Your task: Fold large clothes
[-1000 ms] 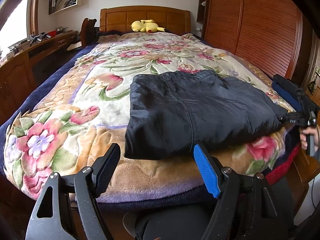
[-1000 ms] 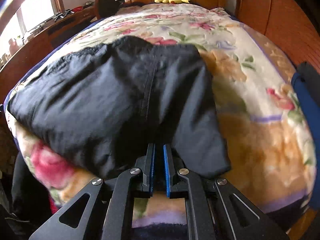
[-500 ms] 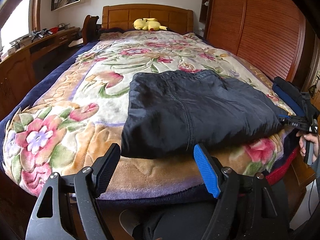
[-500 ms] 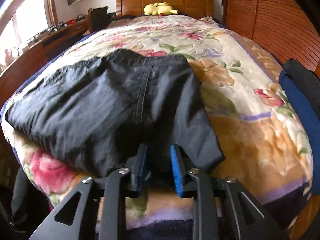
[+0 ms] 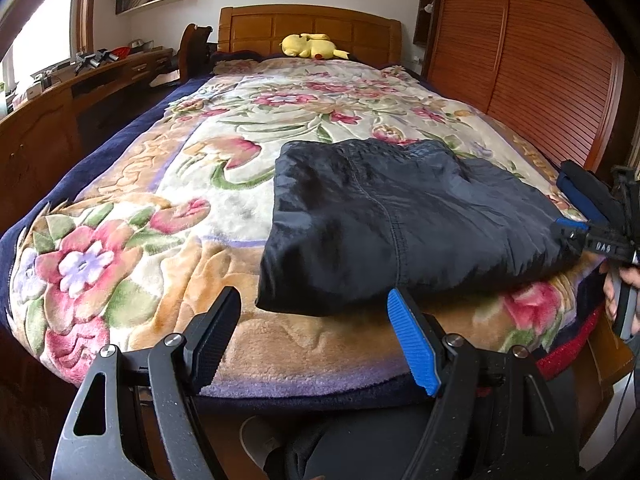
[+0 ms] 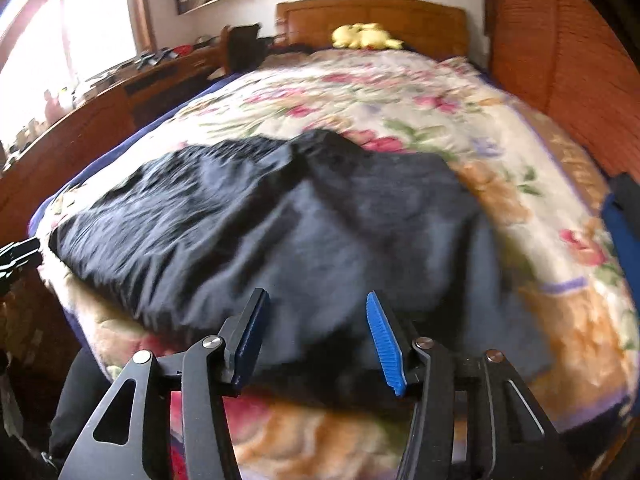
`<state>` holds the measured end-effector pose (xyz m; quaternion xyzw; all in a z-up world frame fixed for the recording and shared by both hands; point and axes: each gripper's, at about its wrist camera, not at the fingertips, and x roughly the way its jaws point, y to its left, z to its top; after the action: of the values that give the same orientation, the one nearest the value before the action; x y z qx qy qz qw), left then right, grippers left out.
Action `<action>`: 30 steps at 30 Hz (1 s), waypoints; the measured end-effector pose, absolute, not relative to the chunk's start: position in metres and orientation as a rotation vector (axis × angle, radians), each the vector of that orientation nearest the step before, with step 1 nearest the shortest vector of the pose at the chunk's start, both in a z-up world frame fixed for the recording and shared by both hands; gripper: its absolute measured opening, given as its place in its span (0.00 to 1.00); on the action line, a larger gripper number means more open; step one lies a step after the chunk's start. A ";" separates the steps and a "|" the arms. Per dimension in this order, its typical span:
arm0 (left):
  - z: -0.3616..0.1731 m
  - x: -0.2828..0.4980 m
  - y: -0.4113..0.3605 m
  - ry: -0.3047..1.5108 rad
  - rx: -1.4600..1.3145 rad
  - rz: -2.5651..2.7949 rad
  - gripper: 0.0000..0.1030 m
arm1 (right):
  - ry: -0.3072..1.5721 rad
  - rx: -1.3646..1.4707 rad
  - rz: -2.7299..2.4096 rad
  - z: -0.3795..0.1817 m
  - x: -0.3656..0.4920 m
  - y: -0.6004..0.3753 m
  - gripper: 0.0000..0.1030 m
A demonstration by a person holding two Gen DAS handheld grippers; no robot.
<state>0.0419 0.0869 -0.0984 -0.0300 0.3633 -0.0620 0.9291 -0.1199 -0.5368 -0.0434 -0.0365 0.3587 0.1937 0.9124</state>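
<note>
1. There, the folded dark garment (image 5: 404, 220) lay on the flowered blanket (image 5: 168, 208) of the bed, toward its foot end and well away from the wooden headboard (image 5: 308, 28).
2. The left gripper (image 5: 316, 332) hung just off the foot of the bed, short of the garment's near edge, its fingers (image 5: 412, 344) spread wide with nothing between them.
3. The right gripper (image 6: 316, 336) was at the garment's other near edge, at the bed's side; its fingers (image 6: 384, 340) had just been opening and stood about half apart, with dark cloth showing in the gap but neither pad pressing on it.
4. The right wrist view was blurred.
5. A yellow plush toy (image 5: 312, 46) rested against the headboard.
6. A long wooden desk (image 5: 60, 108) ran along one side of the bed, and slatted wooden doors (image 5: 540, 60) along the other.
</note>
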 end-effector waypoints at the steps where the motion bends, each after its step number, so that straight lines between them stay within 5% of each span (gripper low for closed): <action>1: -0.100 0.044 0.088 0.743 -0.061 -0.124 0.75 | 0.751 -0.084 0.397 -0.050 -0.115 -0.534 0.53; 18: -0.106 0.074 0.110 0.717 -0.132 -0.053 0.75 | 0.634 -0.146 0.346 -0.093 -0.131 -0.526 0.55; 22: -0.119 0.080 0.111 0.754 -0.138 -0.044 0.65 | 0.622 -0.136 0.349 -0.095 -0.130 -0.526 0.55; 30: -0.137 0.078 0.112 0.789 -0.145 -0.022 0.64 | 0.591 -0.141 0.341 -0.100 -0.135 -0.525 0.55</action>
<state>0.0775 0.1120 -0.1368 -0.0706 0.3841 -0.0106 0.9205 -0.1355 -0.5246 -0.0997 -0.0692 0.2896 0.1670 0.9399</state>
